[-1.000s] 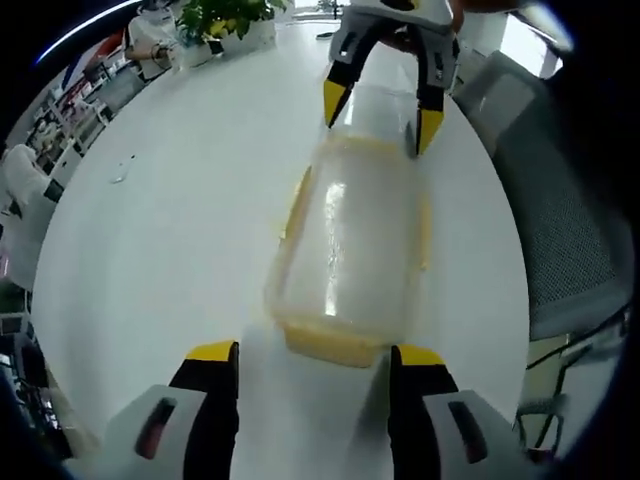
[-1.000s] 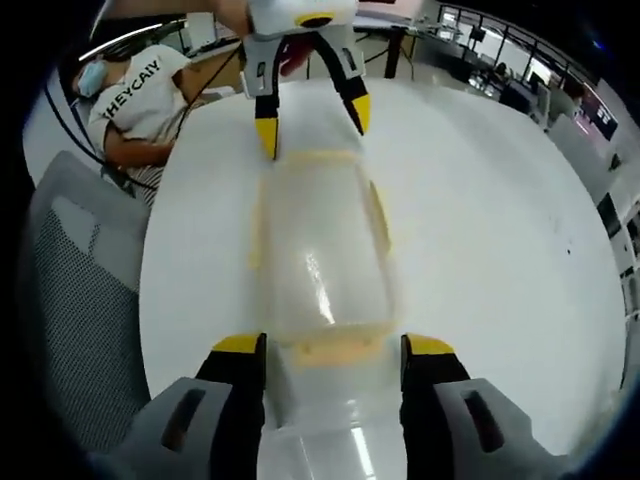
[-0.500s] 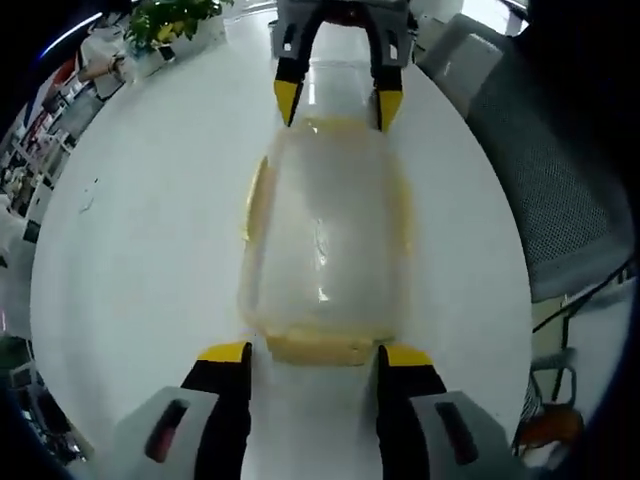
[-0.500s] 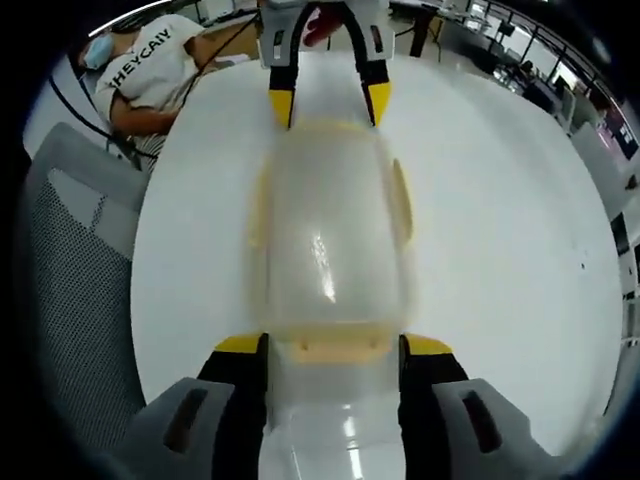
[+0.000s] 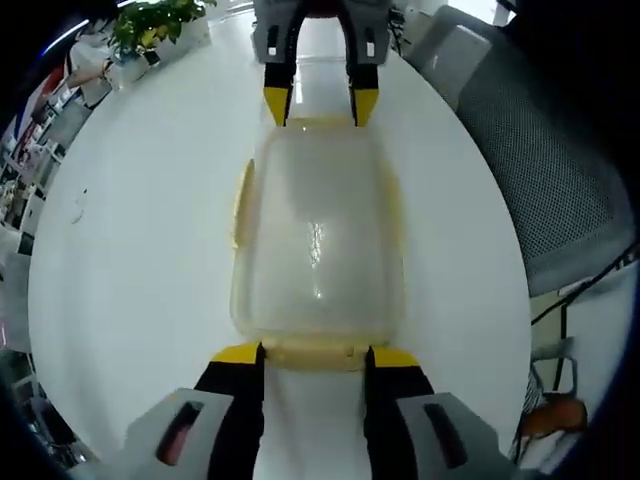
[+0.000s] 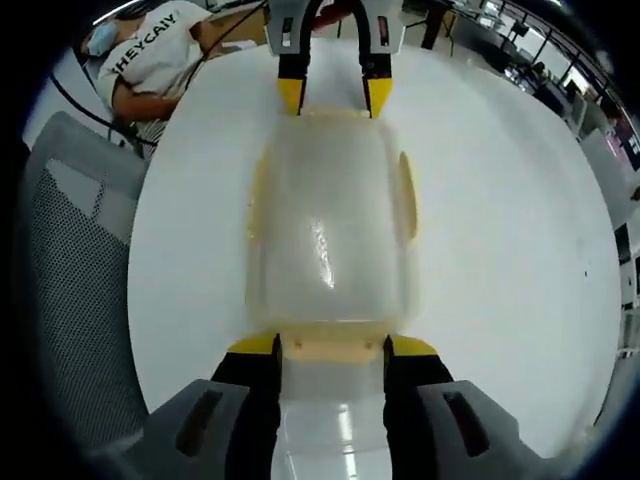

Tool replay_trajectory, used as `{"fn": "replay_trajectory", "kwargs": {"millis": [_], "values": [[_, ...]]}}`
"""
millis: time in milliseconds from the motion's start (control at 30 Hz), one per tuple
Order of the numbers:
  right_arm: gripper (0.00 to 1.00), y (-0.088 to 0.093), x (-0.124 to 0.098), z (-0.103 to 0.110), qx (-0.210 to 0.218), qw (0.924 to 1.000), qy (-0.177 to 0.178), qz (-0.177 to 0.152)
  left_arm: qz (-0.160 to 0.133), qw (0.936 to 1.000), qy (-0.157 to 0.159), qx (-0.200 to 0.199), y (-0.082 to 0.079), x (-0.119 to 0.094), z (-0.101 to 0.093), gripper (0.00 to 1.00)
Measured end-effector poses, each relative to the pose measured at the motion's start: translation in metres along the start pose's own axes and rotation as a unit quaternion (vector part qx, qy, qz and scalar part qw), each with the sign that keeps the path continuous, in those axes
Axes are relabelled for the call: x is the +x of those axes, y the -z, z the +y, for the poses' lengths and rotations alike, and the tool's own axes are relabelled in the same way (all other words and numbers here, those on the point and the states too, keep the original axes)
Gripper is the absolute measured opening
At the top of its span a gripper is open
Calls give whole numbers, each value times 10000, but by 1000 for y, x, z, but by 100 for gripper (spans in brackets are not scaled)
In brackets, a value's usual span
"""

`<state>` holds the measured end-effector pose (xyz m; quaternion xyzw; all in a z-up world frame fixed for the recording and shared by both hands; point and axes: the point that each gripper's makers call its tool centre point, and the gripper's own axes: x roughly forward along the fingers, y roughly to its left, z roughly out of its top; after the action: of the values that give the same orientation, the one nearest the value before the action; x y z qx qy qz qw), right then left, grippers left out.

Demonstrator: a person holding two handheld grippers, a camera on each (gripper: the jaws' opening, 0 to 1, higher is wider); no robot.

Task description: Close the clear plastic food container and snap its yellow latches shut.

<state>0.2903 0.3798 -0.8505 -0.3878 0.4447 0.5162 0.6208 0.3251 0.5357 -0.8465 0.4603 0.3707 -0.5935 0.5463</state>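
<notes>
The container [image 5: 318,240] lies lengthwise between the opposed grippers: left gripper [image 5: 314,358] and right gripper [image 6: 331,348], jaws apart, each straddle an end latch [image 6: 333,343].

One container [image 5: 318,240], two grippers [image 5: 312,356] [image 6: 331,346], two chairs [image 5: 530,160] [image 6: 75,300].

Your two cameras face each other from opposite ends of the container [image 5: 318,240], both close, angled down onto the worktop [image 5: 140,230].
</notes>
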Motion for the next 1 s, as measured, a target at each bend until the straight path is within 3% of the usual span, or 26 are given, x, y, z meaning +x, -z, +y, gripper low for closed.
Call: {"fn": "replay_trajectory", "kwargs": {"millis": [400, 633, 733, 1000], "values": [[38, 1, 0, 1, -137, 9997, -121, 130, 48, 10000, -35, -71, -1, 0, -3, 33], [37, 2, 1, -1, -229, 9993, -186, 221, 106, 9994, -24, -325, 1, 0, -6, 33], [36, 2, 0, 0, -457, 9984, -230, 249, 100, 9993, -72, -366, 0, -1, -14, 33], [36, -5, -12, -6, -657, 9975, -277, -11, 39, 9980, -222, -584, 0, -15, -16, 33]]}}
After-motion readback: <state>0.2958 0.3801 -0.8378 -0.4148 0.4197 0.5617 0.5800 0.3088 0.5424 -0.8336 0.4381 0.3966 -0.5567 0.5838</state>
